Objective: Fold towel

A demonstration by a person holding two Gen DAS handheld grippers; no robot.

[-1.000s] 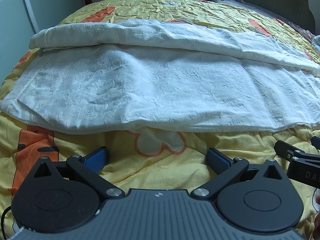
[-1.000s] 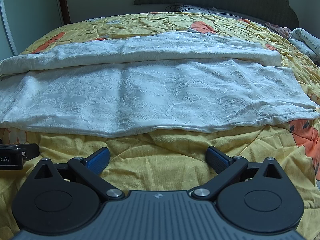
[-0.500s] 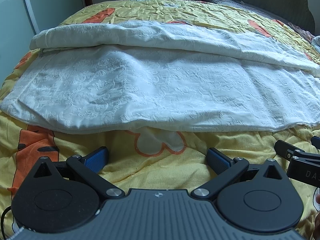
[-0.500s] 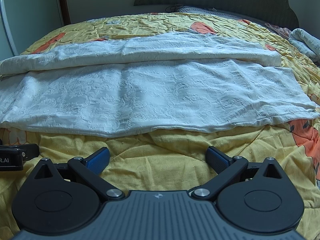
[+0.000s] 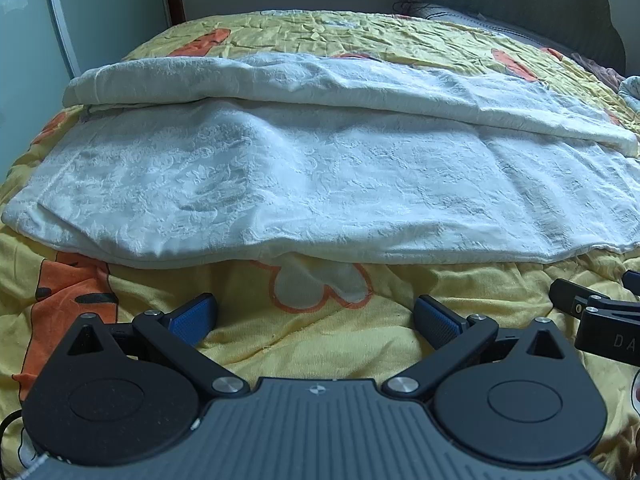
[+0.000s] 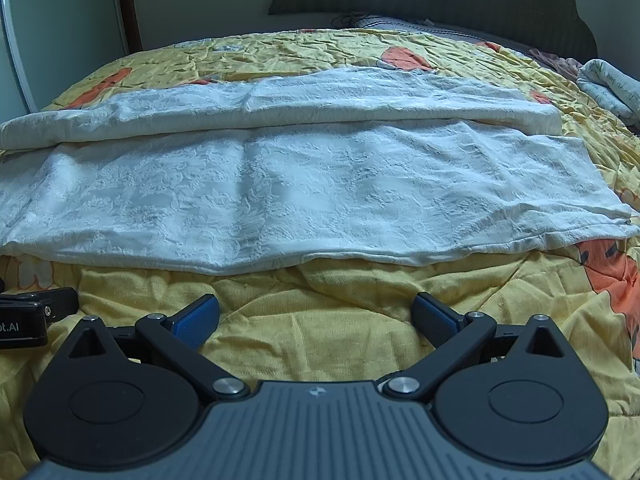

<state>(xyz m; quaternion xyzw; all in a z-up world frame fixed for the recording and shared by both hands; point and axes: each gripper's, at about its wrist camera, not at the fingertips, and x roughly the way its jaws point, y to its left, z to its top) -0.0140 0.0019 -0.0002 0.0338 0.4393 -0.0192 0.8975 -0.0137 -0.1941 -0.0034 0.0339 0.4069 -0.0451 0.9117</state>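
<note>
A: Well, where does the white towel (image 5: 320, 184) lie?

B: Spread lengthwise across the bed, on the yellow quilt (image 6: 320, 312) with orange prints. Its far long side is already turned over onto itself as a thick band (image 6: 280, 104); the near hem (image 5: 304, 254) is flat, just ahead of both tools.

A: And the tools?

B: The left hand-held gripper (image 5: 316, 314) hovers low over the quilt with its jaws spread wide, holding nothing. The right hand-held gripper (image 6: 316, 316) is the same: jaws apart, empty, short of the hem. They sit side by side; each shows at the edge of the other's view.

A: What could go wrong?

B: As I judge it, the quilt is soft and wrinkled right under the hem, so a low pinch may catch quilt along with towel and drag the bedding up. The hem also looks doubled near the left corner (image 5: 52, 228); taking only the top layer would leave the lower one behind and skew the fold. Uneven lifting between the two sides would shift the far band.
</note>
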